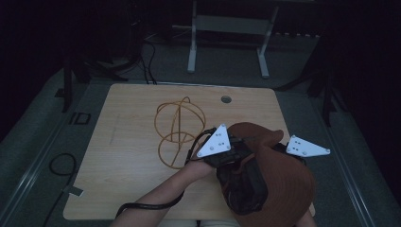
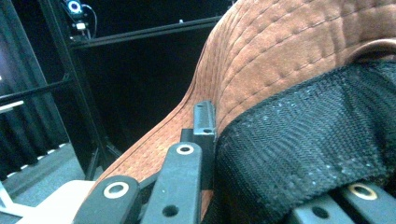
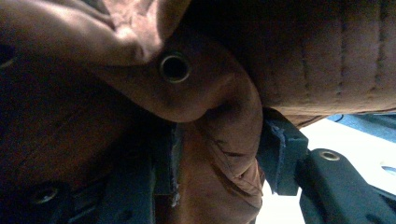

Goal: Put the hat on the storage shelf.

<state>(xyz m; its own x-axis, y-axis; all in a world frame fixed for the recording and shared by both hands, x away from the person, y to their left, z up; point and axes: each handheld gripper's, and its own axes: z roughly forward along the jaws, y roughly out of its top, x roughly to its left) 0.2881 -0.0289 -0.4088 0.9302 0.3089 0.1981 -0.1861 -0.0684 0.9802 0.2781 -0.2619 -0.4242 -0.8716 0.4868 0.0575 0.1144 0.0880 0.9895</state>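
Dim darkness is surrounding the pale wooden surface (image 1: pixel 123 156), and a grey floor is showing beyond its far edge. I am holding a brown hat (image 1: pixel 279 184) up over the near right part of that surface, turned so its black mesh lining (image 2: pixel 303 154) is facing me. My left fingers (image 2: pixel 204 122) are pinched fully together on the hat's stitched brim. My right gripper (image 3: pixel 219 154) is standing about half open with a fold of the hat's crown, just below a metal eyelet (image 3: pixel 174 67), lying between its jaws; I cannot tell whether the pads are pressing on it. A thin wire frame (image 1: pixel 179 130) is lying to the left of the hat, apart from it. I judge I am regripping to reshape or turn the hat; next, the right side is needing a firm hold before any pull
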